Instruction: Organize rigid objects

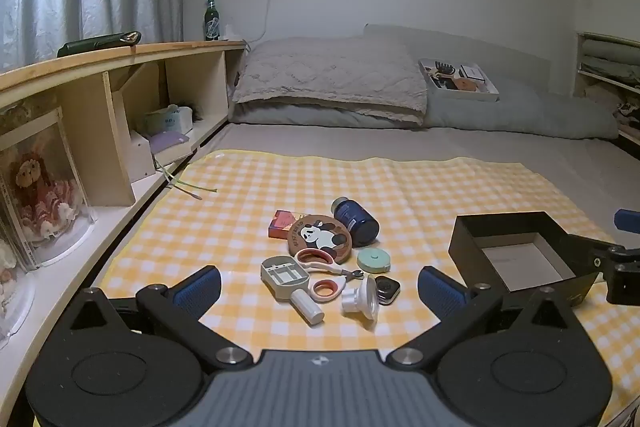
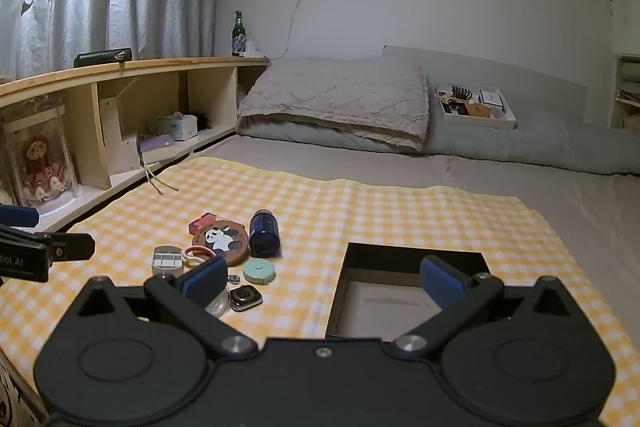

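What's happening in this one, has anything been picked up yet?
Nothing is held yet. Both the left hand-held gripper and the right hand-held gripper hover open over a yellow checked mat. A cluster of small items lies loose on it, including a panda coaster, a dark blue jar, scissors and a watch. The black box beside them looks empty.

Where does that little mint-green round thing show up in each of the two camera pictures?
Left wrist view: the mint-green round case lies just below centre, below the dark blue jar.
Right wrist view: it lies left of centre, below the same jar.
Shared landmark: the panda disc, up-left of the case in both.
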`<state>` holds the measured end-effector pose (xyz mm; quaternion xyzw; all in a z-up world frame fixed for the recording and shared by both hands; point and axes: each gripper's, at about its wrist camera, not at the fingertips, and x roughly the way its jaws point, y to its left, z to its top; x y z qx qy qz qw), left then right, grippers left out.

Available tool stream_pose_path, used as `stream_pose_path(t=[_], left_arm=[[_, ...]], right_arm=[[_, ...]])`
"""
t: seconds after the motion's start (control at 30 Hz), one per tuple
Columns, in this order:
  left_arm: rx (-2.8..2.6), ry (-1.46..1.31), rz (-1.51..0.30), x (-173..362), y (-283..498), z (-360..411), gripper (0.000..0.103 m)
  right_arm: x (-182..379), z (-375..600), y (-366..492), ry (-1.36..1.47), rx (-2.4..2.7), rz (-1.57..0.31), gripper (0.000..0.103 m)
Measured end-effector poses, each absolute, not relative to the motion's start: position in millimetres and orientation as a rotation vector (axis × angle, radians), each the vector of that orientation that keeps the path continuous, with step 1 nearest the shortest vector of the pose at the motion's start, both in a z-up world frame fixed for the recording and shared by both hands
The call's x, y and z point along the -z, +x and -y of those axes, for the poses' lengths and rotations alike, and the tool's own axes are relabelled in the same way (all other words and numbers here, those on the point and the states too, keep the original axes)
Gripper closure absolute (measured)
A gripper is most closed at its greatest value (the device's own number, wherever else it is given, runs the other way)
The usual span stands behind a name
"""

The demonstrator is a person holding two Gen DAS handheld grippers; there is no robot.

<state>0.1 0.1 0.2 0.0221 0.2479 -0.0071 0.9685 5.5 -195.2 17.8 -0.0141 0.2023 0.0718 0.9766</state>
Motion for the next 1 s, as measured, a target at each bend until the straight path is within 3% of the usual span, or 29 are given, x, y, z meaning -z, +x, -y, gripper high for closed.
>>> stream_pose_path(t=[1.0], left_arm=[[0.014,0.04,-0.509,0.2,1.1,-4.4,0.0]], right_arm=[[-15.4,196.1,7.2,-0.026,-0.14,-0.409,0.0]])
